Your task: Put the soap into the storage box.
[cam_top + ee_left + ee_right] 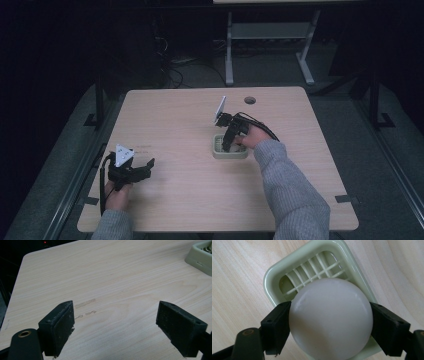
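Right gripper view | right gripper [329, 322] clamped on white ball [330, 320] at widest girth, over pale green slatted tray [272, 277] | smooth, glossy, likely light and slippery; grip across the middle, gentle pressure | left gripper [115, 325] spread wide, idle above table [112, 277], well apart

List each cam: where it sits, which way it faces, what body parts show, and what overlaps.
High view: above the person's side, facing forward and down on the table; both sleeves, hands, left gripper, right gripper.
Left gripper view: on the left gripper, along open jaws over bare table.
Right gripper view: on the right gripper, looking down at a white ball over the tray.
Shared: tray.
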`<state>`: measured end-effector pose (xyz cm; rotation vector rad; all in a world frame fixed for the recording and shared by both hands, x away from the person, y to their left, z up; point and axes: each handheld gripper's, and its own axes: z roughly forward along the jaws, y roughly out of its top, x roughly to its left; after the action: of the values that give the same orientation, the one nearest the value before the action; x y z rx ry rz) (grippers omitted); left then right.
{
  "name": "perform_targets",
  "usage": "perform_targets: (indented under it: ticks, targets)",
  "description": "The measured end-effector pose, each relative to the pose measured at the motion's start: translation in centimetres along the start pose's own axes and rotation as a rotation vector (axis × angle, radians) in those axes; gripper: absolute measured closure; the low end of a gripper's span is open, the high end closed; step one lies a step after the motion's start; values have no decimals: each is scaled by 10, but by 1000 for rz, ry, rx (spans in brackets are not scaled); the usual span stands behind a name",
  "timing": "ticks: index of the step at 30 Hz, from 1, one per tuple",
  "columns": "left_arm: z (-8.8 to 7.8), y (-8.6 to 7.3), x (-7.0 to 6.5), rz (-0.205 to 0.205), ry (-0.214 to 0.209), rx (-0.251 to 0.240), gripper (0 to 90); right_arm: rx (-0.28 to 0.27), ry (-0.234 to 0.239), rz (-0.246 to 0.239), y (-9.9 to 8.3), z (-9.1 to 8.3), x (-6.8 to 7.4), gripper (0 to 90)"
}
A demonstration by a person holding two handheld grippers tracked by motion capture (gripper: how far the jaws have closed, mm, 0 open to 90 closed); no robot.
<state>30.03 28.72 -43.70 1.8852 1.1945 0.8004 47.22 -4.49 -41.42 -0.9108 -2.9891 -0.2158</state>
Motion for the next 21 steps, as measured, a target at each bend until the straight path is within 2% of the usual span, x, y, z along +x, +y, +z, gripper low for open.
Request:
perform_targets:
  ticks: [6, 10, 21]
  targets:
    - [0, 0, -1, -2, -1, -2, 148, -20, 8, 13, -4, -4, -3, 215]
    - [1, 1, -3, 5, -6, -2, 148, -57, 27, 24, -8, -13, -5, 224]
    - [0, 0, -1, 1, -3, -3, 149, -86, 26, 32, -17, -26, -6, 224]
